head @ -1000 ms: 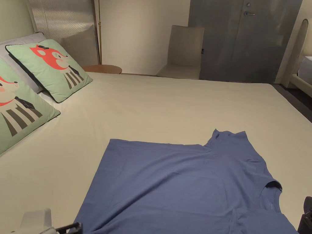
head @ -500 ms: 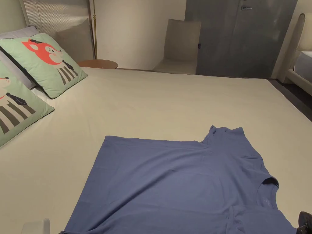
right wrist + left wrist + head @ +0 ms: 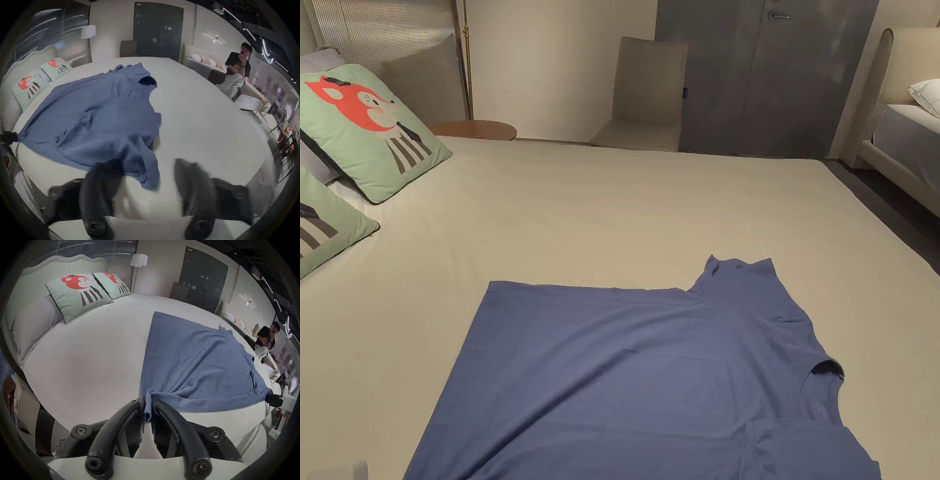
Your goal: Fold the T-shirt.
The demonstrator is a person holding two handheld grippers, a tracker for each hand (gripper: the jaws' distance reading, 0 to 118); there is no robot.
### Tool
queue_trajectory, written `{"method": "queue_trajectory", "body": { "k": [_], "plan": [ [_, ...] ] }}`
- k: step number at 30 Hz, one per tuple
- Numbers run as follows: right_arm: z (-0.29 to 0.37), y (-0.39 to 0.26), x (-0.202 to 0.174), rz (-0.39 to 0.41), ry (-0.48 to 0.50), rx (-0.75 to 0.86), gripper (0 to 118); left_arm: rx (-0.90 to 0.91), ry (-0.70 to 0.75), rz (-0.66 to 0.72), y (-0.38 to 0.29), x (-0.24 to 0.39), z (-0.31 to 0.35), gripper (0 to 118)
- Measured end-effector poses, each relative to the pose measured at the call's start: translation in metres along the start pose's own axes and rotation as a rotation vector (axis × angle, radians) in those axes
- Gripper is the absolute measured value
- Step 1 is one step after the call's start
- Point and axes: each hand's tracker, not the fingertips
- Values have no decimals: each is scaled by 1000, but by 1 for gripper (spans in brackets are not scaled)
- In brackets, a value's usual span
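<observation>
Both tongs dropped below head view since prior frame. L tongs grip T-shirt hem corner; R tongs released. Next: I regrip sleeve, fold.

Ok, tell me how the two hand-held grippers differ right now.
The left hand-held gripper has its jaws nearly together, pinching a corner of the blue T-shirt; the right hand-held gripper has its jaws wide apart and grips nothing. The left looks sharp, the right motion-blurred. Both are black and sit at the shirt's near edge.
</observation>
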Motion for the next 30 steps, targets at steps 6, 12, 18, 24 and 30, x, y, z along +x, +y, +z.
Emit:
{"method": "queue_trajectory", "body": {
  "k": [6,12,18,24,30],
  "plan": [
    [28,12,-4,8,43,188,4,43,-3,42,15,-3,14,3],
    [31,73,2,-60,54,253,4,128,-15,84,75,-3,7,3],
    [-27,142,-6,-59,35,164,4,114,8,63,139,22,-50,3],
    [-100,182,-8,-77,16,37,4,23,35,75,172,32,-116,3],
    [-146,198,-16,-58,3,-43,4,-49,68,82,181,25,-166,3]
  ]
}}
